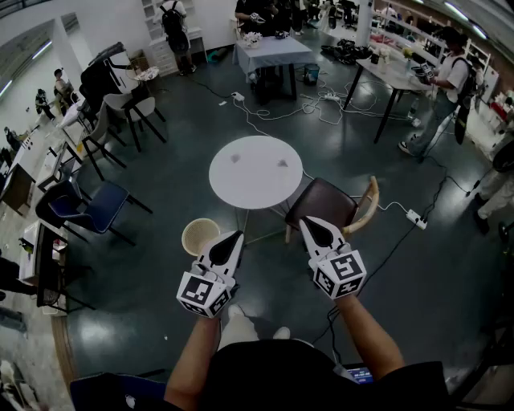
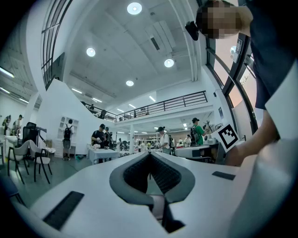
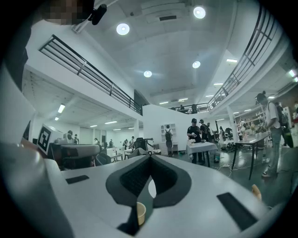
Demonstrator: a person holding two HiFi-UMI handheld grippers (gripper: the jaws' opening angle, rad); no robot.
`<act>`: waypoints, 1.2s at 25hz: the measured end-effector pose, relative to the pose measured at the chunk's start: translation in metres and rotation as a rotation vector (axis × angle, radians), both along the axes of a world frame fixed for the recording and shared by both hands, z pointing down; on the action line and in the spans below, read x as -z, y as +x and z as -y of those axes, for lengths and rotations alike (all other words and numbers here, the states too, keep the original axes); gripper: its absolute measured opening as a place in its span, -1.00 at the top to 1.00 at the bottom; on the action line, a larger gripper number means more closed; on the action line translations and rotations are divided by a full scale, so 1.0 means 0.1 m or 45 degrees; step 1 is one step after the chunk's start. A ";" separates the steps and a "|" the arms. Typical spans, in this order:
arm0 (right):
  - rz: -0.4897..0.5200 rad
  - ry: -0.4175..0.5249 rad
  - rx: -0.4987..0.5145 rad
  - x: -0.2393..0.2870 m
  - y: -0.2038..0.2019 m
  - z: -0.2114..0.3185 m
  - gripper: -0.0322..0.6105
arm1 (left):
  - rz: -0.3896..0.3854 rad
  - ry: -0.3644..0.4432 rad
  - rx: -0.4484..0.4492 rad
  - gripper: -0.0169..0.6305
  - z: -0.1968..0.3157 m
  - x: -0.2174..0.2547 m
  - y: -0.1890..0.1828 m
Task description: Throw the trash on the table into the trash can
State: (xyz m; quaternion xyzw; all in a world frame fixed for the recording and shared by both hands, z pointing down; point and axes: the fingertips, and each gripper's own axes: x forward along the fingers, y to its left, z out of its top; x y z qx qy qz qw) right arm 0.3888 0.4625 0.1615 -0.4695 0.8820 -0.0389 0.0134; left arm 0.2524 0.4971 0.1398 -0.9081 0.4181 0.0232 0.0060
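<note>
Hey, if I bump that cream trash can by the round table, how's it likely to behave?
The trash can looks small, open-topped and seemingly empty, so it's probably light and may slide or tip on the smooth floor. Its round rim suggests it would roll if knocked over.

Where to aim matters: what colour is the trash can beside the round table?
The trash can is cream; the head view shows it best.

Dark floor (image 1: 185,120), brown chair (image 1: 325,205), blue chair (image 1: 100,205); ceiling lights (image 2: 134,8)
</note>
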 end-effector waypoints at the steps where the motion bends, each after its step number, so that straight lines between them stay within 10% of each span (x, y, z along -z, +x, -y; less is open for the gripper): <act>1: -0.007 0.002 -0.009 0.01 0.01 0.01 0.85 | 0.000 -0.004 0.003 0.90 0.01 0.00 0.00; 30: -0.033 -0.056 -0.033 -0.07 -0.20 1.48 0.85 | -0.020 -0.033 -0.045 0.90 1.54 -0.03 -0.20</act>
